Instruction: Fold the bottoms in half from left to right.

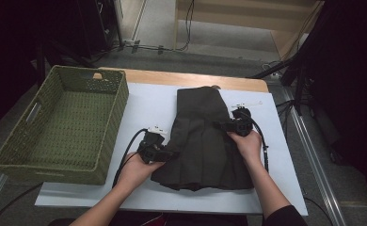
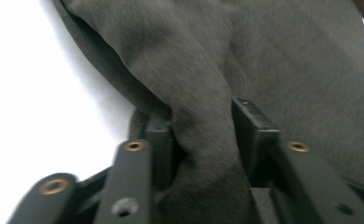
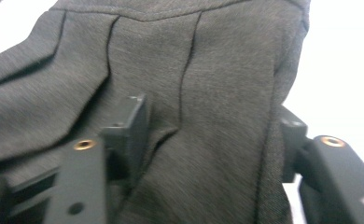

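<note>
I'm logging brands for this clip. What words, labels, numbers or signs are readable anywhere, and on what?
None readable. The dark skirt shows no tag or print.
The green basket is bare of lettering.
Small white tags on each gripper, left and right, are too small to read.

The left of the tabletop point(image 1: 144, 101) is blocked by the green basket point(image 1: 64, 122); open room is left around the dark garment point(image 1: 203, 136), far and right.

High overhead, 2 close-ups — shared skirt point(image 1: 205, 136)
</note>
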Tool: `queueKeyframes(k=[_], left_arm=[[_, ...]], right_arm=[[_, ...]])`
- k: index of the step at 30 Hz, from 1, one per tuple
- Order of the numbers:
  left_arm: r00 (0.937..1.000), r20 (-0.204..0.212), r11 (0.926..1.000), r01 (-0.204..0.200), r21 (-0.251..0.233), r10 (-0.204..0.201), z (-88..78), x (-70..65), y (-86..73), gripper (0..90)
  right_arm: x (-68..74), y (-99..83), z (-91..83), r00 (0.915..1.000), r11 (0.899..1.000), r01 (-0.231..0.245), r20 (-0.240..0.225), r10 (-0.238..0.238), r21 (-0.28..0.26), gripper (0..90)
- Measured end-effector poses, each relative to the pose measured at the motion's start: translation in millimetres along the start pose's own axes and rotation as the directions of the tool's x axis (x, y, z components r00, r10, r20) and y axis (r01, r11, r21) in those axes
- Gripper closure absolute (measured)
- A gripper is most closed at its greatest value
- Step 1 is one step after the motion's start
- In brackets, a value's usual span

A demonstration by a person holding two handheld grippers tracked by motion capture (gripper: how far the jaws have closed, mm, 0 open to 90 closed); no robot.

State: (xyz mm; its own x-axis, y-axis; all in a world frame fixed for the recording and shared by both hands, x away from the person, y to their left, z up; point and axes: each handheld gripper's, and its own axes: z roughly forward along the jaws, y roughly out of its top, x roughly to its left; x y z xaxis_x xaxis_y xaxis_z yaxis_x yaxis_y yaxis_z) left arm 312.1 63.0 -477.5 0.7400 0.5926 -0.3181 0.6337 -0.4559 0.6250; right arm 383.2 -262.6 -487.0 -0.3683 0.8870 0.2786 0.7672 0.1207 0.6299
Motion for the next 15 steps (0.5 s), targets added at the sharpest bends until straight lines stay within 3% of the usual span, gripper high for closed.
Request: queueKeyframes(k=[4, 5, 10, 11, 15], left_arm=[[0.9996, 0.02, 0.9997, -0.022, -0.01, 0.022, 1.2, -0.3, -4.9, 44.9], [0.9994, 0.031, 0.9998, -0.015, -0.013, 0.015, -0.6, 0.5, -4.9, 37.7], [0.9998, -0.008, 0.9984, -0.017, -0.055, 0.017, -9.8, 0.8, -3.6, 25.0], [0.9997, -0.019, 0.996, -0.014, -0.088, 0.013, -17.0, 1.6, -1.9, 23.4], [0.9997, -0.024, 0.9932, -0.006, -0.116, 0.003, -25.3, 3.8, -1.2, 18.8]], right_arm=[[-1.4, 0.1, -13.2, 0.9972, 0.998, 0.055, 0.052, -0.053, -0.024, 30.8], [-3.8, -0.6, -20.7, 0.9957, 0.997, 0.066, 0.067, -0.064, -0.038, 27.8], [-12.0, -2.7, -37.1, 0.999, 0.998, 0.028, 0.035, -0.027, -0.054, 27.2], [-12.5, -5.6, -43.2, 0.9988, 0.998, 0.039, 0.033, -0.037, -0.053, 27.4], [-10.8, -11.0, -49.5, 0.997, 0.996, 0.066, 0.044, -0.064, -0.051, 29.4]])
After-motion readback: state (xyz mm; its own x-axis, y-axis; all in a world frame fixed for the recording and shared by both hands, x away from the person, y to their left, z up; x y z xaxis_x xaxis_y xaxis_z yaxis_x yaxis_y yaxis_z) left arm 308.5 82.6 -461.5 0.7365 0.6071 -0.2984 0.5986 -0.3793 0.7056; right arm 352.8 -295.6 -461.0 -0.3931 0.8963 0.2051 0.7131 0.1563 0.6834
